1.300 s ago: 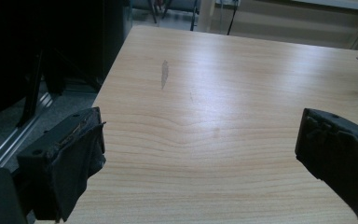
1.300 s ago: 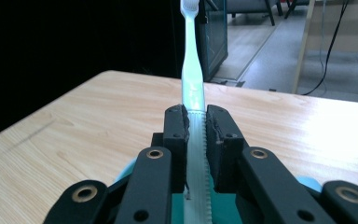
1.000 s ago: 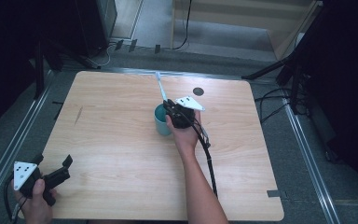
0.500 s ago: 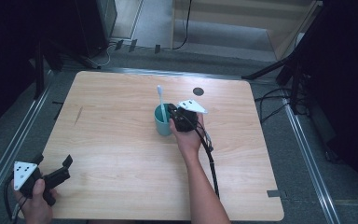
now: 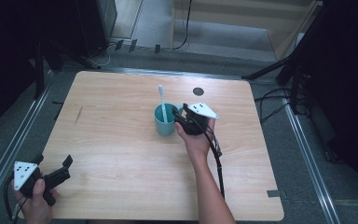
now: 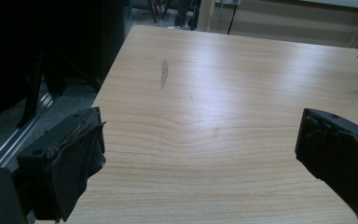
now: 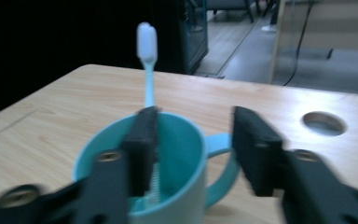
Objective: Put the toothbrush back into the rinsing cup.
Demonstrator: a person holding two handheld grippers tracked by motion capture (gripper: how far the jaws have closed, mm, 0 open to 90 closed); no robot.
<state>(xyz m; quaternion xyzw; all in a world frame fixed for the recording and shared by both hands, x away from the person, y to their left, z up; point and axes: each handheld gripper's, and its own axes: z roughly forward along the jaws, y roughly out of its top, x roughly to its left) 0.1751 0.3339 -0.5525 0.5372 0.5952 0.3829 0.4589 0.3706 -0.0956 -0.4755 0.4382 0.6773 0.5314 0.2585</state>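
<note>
Teal mug (image 5: pixel 166 122) sits near middle of wooden table (image 5: pixel 121 140). White toothbrush (image 5: pixel 161 100) stands in mug, head up. Right gripper (image 5: pixel 182 119) at mug's 3 o'clock, jaws apart, holding nothing. Left gripper (image 5: pixel 58 171) at table's 7 o'clock, jaws wide apart, empty.

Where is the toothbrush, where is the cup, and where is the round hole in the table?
toothbrush (image 7: pixel 147 39): right gripper view, on its white bristle head.
cup (image 5: pixel 164 127): high view, on its teal outer wall.
round hole (image 5: pixel 198 91): high view, at its middle.
</note>
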